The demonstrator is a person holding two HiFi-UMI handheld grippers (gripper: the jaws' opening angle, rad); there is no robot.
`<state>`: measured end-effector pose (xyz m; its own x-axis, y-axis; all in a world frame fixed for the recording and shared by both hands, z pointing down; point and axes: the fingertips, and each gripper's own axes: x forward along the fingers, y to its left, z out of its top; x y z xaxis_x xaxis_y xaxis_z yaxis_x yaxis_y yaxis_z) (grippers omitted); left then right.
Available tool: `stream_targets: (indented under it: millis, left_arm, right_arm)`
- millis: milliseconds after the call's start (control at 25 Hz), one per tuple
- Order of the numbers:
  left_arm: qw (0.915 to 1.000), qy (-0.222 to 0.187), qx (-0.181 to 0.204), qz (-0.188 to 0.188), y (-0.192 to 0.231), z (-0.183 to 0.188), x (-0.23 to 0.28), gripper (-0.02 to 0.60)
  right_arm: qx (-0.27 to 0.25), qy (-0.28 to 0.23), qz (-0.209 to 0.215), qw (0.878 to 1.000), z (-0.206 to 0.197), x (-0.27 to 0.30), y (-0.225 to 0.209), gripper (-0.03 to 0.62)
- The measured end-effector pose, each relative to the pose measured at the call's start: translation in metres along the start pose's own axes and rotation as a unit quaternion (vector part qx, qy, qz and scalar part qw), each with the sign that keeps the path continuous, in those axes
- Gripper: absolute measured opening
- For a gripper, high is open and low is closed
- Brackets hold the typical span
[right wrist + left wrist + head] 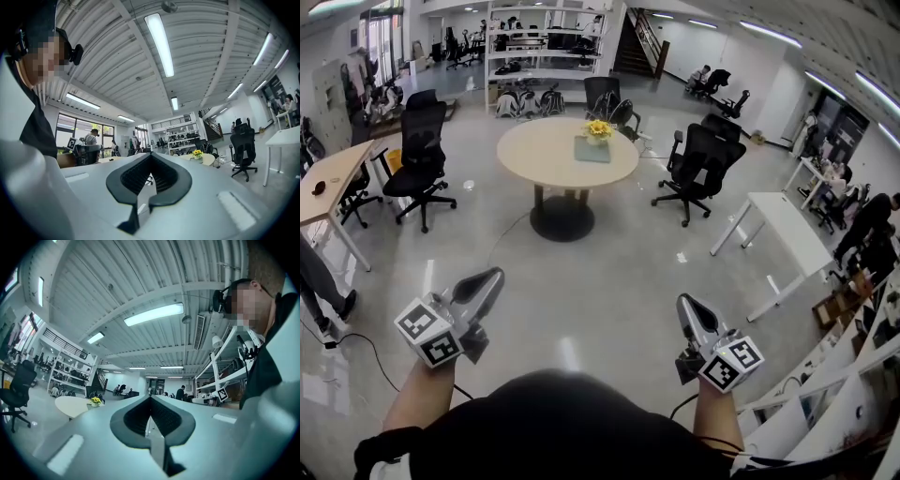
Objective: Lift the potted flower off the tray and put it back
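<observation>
Head view: camera on the person's head, facing forward and steeply down across the floor. The round counter [553,159] sits far off at upper centre of frame. Left hand-held gripper [493,277] and right hand-held gripper [685,304] lie close, at lower left and lower right.

Left gripper view: camera rides on the left hand-held gripper [151,397] and looks along its jaws, about level; ceiling fills the upper frame. The counter [70,406] is small at mid left.

Right gripper view: same mounting on the right hand-held gripper [151,154]. The counter [208,160] is small, right of centre.

Shared by all three: the counter, the potted flower [598,128] [95,401] [198,153] on it, and the shelf rack [546,45] [65,375] [180,137] behind.
</observation>
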<state>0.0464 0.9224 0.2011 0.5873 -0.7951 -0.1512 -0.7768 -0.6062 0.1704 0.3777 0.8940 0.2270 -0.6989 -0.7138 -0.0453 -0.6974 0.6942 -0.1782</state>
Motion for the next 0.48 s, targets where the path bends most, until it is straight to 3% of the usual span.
stream_targets:
  millis: [280, 480]
  left_arm:
    - [0.9998, 0.02, 0.001, -0.007, -0.024, -0.017, 0.017, -0.006]
    - [0.9997, 0.021, -0.003, -0.011, -0.01, -0.018, 0.021, -0.008]
  right_arm:
    - [0.01, 0.009, 0.008, 1.0, -0.011, -0.014, -0.015, 0.014]
    - [0.012, 0.014, 0.009, 1.0, -0.014, 0.001, -0.015, 0.014]
